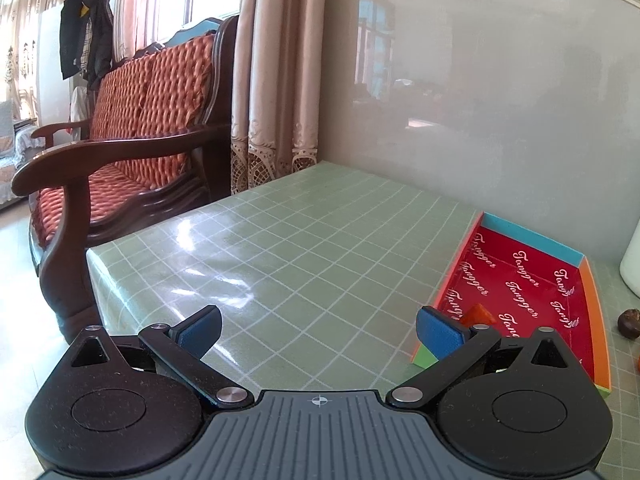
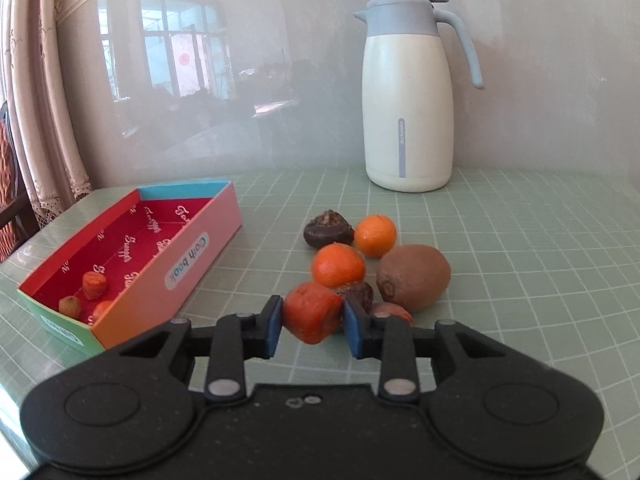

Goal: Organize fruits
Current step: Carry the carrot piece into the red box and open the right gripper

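**Right pads pinch an orange fruit**

We see the right hand-held gripper (image 2: 313, 324), low centre of its frame, pinching an orange fruit (image 2: 313, 312) beside the pile: two tangerines (image 2: 338, 265), a kiwi (image 2: 414, 277), dark fruits (image 2: 329, 229). The box (image 2: 172, 268) at left holds three small pieces (image 2: 94, 285). Our left hand-held gripper (image 1: 319, 330) is spread wide over the bench (image 1: 280, 248), with the box at lower right of its frame.
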`<state>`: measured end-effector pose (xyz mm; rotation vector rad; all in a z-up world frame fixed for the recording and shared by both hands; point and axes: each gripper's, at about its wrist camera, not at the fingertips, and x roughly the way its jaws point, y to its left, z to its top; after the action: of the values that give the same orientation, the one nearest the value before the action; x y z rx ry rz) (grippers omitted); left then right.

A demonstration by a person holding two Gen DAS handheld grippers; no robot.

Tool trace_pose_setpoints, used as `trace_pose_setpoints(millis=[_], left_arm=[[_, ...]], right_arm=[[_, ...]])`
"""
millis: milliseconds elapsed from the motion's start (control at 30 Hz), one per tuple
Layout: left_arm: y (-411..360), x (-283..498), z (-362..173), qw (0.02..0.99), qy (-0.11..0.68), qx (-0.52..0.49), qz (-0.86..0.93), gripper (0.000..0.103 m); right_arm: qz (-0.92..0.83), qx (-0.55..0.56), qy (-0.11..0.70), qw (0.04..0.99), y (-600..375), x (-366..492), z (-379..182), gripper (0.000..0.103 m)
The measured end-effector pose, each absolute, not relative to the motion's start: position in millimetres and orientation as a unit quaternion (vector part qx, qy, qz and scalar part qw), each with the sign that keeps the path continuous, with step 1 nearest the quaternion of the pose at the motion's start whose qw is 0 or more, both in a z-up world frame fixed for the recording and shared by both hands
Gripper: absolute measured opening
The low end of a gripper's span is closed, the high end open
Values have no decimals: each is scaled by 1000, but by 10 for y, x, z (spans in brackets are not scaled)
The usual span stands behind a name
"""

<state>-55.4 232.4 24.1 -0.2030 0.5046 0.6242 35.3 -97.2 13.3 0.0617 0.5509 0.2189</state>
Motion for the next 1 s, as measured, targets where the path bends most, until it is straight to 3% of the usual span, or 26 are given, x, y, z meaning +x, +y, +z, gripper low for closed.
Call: trace_pose_setpoints(millis=[700,1000], left_arm=[[2952,-1065,139,889,249,-125,365,103],[2991,-1106,106,887,247,-132,366,103]], right_arm=[[278,-30,241,929,371,492,279,31],[295,-39,272,915,533,573,135,32]])
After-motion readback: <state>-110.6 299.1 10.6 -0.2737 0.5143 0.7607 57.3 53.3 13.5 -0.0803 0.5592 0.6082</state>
